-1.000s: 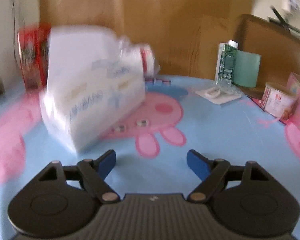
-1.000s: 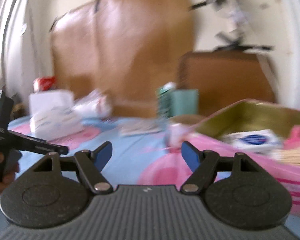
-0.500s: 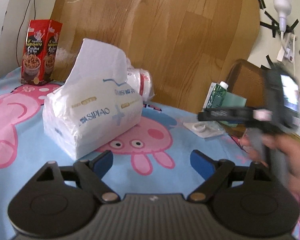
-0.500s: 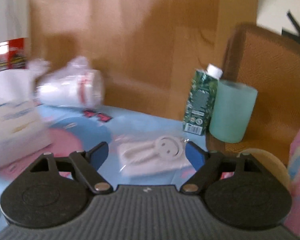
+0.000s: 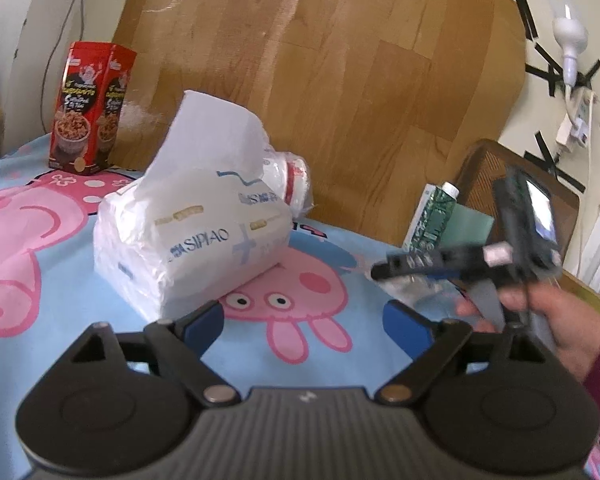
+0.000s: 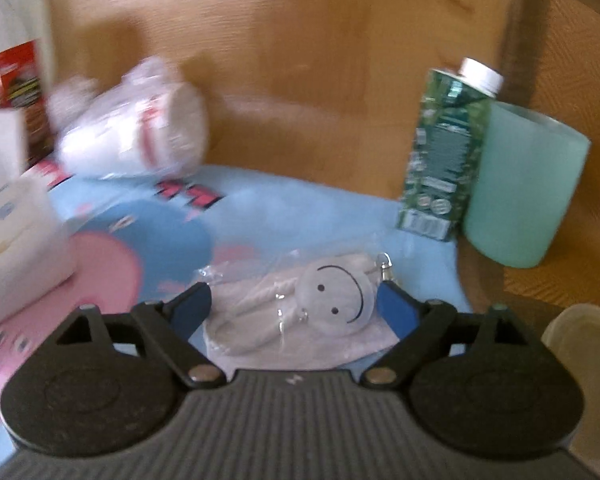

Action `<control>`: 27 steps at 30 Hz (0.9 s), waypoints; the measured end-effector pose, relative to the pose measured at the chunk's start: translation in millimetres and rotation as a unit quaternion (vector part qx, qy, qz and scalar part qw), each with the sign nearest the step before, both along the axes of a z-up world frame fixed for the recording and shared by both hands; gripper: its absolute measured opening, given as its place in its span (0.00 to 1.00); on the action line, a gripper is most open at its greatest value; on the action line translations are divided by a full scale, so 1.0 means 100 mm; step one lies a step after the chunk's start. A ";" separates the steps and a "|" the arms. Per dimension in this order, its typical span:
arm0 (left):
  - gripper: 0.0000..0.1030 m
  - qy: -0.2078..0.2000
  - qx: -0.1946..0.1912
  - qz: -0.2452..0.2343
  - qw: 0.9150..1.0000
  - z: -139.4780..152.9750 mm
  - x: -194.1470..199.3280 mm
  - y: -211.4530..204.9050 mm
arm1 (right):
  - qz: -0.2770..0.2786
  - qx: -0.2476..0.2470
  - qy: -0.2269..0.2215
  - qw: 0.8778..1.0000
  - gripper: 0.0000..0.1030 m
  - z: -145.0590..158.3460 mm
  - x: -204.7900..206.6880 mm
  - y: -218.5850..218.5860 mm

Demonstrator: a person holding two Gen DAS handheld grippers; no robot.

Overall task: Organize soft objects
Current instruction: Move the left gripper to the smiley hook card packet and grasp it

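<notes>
A white soft tissue pack (image 5: 188, 236) with a sheet sticking up lies on the blue cartoon tablecloth (image 5: 52, 320); its edge shows in the right wrist view (image 6: 12, 232). My left gripper (image 5: 304, 324) is open and empty, just in front of the pack. My right gripper (image 6: 288, 306) is open, low over a clear bag holding a white smiley-face item (image 6: 320, 308), which lies between its fingers. The right gripper also shows in the left wrist view (image 5: 384, 270), hand-held at the right. A plastic-wrapped white roll (image 6: 136, 136) lies behind the tissue pack (image 5: 292, 184).
A red snack box (image 5: 88, 108) stands at the back left. A green carton (image 6: 444, 152) and a pale green cup (image 6: 524, 184) stand at the back right. A wooden board (image 5: 320, 80) leans behind the table. A beige lid (image 6: 584, 344) sits at the right.
My right gripper has moved forward and down over the smiley-face bag. My left gripper has drawn slightly closer to the tissue pack. Both stay open.
</notes>
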State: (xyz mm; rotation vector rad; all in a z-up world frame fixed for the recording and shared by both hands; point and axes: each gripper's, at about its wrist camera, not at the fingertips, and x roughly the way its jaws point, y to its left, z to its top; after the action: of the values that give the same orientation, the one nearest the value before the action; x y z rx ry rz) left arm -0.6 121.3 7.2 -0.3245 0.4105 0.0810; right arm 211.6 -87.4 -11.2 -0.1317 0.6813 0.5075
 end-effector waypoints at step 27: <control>0.92 0.050 -0.085 -0.096 0.990 -0.03 0.17 -0.08 | 0.151 0.033 -0.048 0.987 0.96 -0.02 -2.05 -0.70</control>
State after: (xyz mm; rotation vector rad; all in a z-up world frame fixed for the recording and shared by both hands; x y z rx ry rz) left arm 16.1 113.4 4.5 -0.4488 0.5469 -0.1279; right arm 6.5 -157.0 -13.4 -0.1973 0.5523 0.8098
